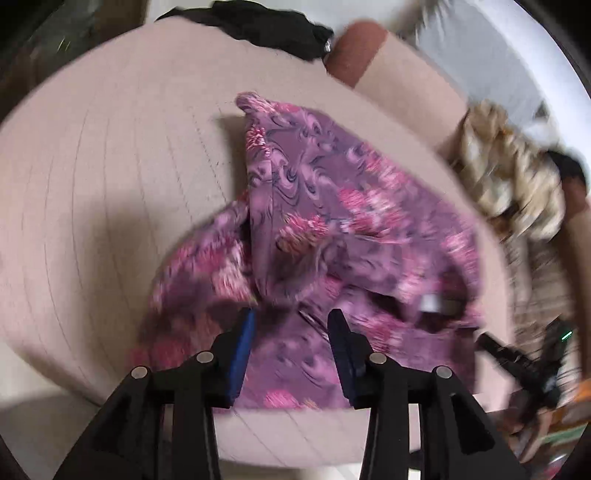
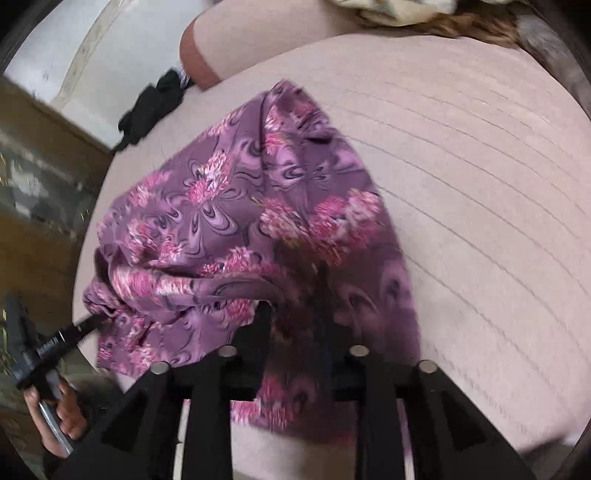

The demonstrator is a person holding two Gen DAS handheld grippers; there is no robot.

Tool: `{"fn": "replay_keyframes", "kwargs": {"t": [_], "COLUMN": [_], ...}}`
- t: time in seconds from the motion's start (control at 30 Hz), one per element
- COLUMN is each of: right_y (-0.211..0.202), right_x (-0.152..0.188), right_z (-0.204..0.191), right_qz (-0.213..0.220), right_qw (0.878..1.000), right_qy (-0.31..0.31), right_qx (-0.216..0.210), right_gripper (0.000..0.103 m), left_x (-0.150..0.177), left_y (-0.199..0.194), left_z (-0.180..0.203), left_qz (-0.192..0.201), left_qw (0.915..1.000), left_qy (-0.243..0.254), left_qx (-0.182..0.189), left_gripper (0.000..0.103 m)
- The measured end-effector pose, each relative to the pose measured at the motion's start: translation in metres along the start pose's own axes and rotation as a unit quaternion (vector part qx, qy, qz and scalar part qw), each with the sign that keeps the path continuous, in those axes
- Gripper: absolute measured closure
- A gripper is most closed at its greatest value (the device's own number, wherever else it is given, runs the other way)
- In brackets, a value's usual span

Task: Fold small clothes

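Note:
A purple garment with pink flowers (image 1: pixel 332 236) lies bunched on a beige cushioned surface (image 1: pixel 110 166); it also shows in the right wrist view (image 2: pixel 229 206). My left gripper (image 1: pixel 291 325) has its jaws apart around a fold of the garment's near edge, with cloth between the blue pads. In the right wrist view the left gripper (image 2: pixel 94 323) touches the garment's left edge. My right gripper (image 2: pixel 299 321) has cloth draped between and over its fingers; its pads are hidden. The right gripper's tip (image 1: pixel 484 338) meets the garment's right edge in the left wrist view.
A black garment (image 1: pixel 266 26) lies at the far edge of the cushion, also visible in the right wrist view (image 2: pixel 155 103). A tan and cream pile of clothes (image 1: pixel 513 177) sits at the right. A brown bolster (image 1: pixel 354 51) is at the back.

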State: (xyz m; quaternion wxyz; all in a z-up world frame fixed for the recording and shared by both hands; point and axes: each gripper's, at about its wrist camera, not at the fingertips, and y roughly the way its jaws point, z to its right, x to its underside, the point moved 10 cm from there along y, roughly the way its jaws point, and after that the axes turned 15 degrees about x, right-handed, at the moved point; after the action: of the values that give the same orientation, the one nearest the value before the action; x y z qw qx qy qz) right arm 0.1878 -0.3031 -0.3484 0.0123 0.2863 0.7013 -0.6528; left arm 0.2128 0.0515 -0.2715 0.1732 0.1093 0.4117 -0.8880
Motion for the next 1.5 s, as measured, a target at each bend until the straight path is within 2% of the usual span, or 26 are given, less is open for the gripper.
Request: {"fn": "replay_keyframes", "kwargs": {"t": [0.03, 0.1, 0.17, 0.23, 0.3, 0.37, 0.47, 0.53, 0.6, 0.7, 0.73, 0.8, 0.87, 0.9, 0.93, 1.07, 1.13, 1.2, 1.23, 1.27, 1.33, 1.37, 1.4, 1.43, 1.47, 1.5], "right_y": [-0.009, -0.029, -0.038, -0.038, -0.030, -0.018, 0.004, 0.013, 0.025, 0.038, 0.040, 0.037, 0.036, 0.035, 0.034, 0.033, 0.036, 0.037, 0.038, 0.037, 0.037, 0.038, 0.039, 0.042, 0.043, 0.044], "right_x": [0.001, 0.001, 0.003, 0.003, 0.002, -0.001, -0.006, -0.010, -0.014, -0.015, -0.016, -0.016, -0.014, -0.013, -0.011, -0.017, -0.019, -0.022, -0.022, -0.022, -0.023, -0.023, -0.022, -0.021, -0.021, -0.020], "right_z": [0.003, 0.007, 0.005, 0.001, -0.001, -0.010, -0.027, -0.033, -0.032, -0.027, -0.028, -0.031, -0.034, -0.034, -0.034, -0.032, -0.031, -0.035, -0.038, -0.039, -0.039, -0.040, -0.039, -0.038, -0.038, -0.037], "right_qz": [0.008, 0.029, 0.032, 0.025, 0.005, -0.023, -0.062, -0.074, -0.086, -0.093, -0.093, -0.087, -0.084, -0.083, -0.083, -0.085, -0.086, -0.086, -0.084, -0.079, -0.065, -0.063, -0.063, -0.063, -0.063, -0.062], "right_qw": [1.000, 0.998, 0.995, 0.992, 0.985, 0.977, 0.967, 0.961, 0.956, 0.955, 0.955, 0.963, 0.977, 0.982, 0.983, 0.977, 0.972, 0.970, 0.973, 0.977, 0.985, 0.987, 0.988, 0.988, 0.988, 0.988], "right_qy": [0.010, 0.036, 0.056, 0.067, 0.093, 0.124, 0.159, 0.176, 0.199, 0.209, 0.206, 0.188, 0.154, 0.142, 0.137, 0.159, 0.173, 0.171, 0.160, 0.150, 0.128, 0.121, 0.119, 0.119, 0.118, 0.118], "right_qx": [-0.009, -0.040, -0.080, -0.106, -0.145, -0.172, -0.189, -0.199, -0.198, -0.190, -0.190, -0.170, -0.121, -0.097, -0.086, -0.116, -0.135, -0.151, -0.141, -0.130, -0.094, -0.083, -0.079, -0.079, -0.081, -0.082], "right_gripper": [0.051, 0.032, 0.032, 0.032, 0.032, 0.032, 0.032, 0.032, 0.032, 0.032, 0.032, 0.038, 0.052, 0.063, 0.068, 0.068, 0.055, 0.048, 0.048, 0.050, 0.068, 0.072, 0.076, 0.077, 0.077, 0.077], "left_x": [0.003, 0.009, 0.009, 0.003, -0.008, -0.020, -0.032, -0.042, -0.046, -0.034, -0.028, -0.019, -0.011, -0.007, -0.005, -0.008, -0.013, -0.019, -0.022, -0.027, -0.029, -0.028, -0.026, -0.025, -0.025, -0.025], "left_y": [-0.005, -0.012, -0.015, -0.018, -0.019, -0.011, 0.013, 0.023, 0.028, 0.033, 0.035, 0.035, 0.033, 0.032, 0.030, 0.028, 0.028, 0.025, 0.023, 0.020, 0.025, 0.032, 0.037, 0.039, 0.040, 0.038], "left_z": [0.000, -0.001, 0.002, 0.006, 0.012, 0.016, 0.012, 0.007, -0.007, -0.025, -0.026, -0.020, -0.015, -0.015, -0.016, -0.022, -0.016, -0.005, -0.003, -0.004, -0.009, -0.010, -0.014, -0.013, -0.012, -0.013], "left_qz": [0.008, 0.017, 0.025, 0.036, 0.049, 0.053, 0.030, 0.028, 0.026, 0.022, 0.017, 0.014, 0.009, 0.004, 0.008, 0.024, 0.025, 0.028, 0.030, 0.034, 0.022, 0.014, 0.009, 0.011, 0.014, 0.014], "left_qw": [0.9999, 0.9994, 0.9983, 0.9971, 0.9957, 0.9923, 0.9867, 0.9866, 0.9860, 0.9773, 0.9777, 0.9831, 0.9882, 0.9895, 0.9900, 0.9882, 0.9877, 0.9829, 0.9814, 0.9809, 0.9799, 0.9782, 0.9728, 0.9646, 0.9608, 0.9632], "left_qy": [-0.011, -0.025, -0.039, -0.046, -0.055, -0.086, -0.138, -0.149, -0.164, -0.210, -0.209, -0.181, -0.150, -0.143, -0.140, -0.149, -0.148, -0.160, -0.166, -0.170, -0.185, -0.195, -0.219, -0.245, -0.256, -0.251], "left_qx": [0.006, 0.016, 0.036, 0.050, 0.056, 0.072, 0.081, 0.061, 0.011, -0.007, -0.013, -0.021, -0.031, -0.025, -0.012, 0.026, 0.045, 0.086, 0.091, 0.088, 0.073, 0.069, 0.073, 0.096, 0.106, 0.094], "left_gripper": [0.060, 0.057, 0.053, 0.045, 0.024, 0.020, 0.020, 0.020, 0.020, 0.021, 0.021, 0.025, 0.028, 0.029, 0.030, 0.033, 0.033, 0.033, 0.033, 0.033, 0.033, 0.033, 0.033, 0.033, 0.033, 0.033]}}
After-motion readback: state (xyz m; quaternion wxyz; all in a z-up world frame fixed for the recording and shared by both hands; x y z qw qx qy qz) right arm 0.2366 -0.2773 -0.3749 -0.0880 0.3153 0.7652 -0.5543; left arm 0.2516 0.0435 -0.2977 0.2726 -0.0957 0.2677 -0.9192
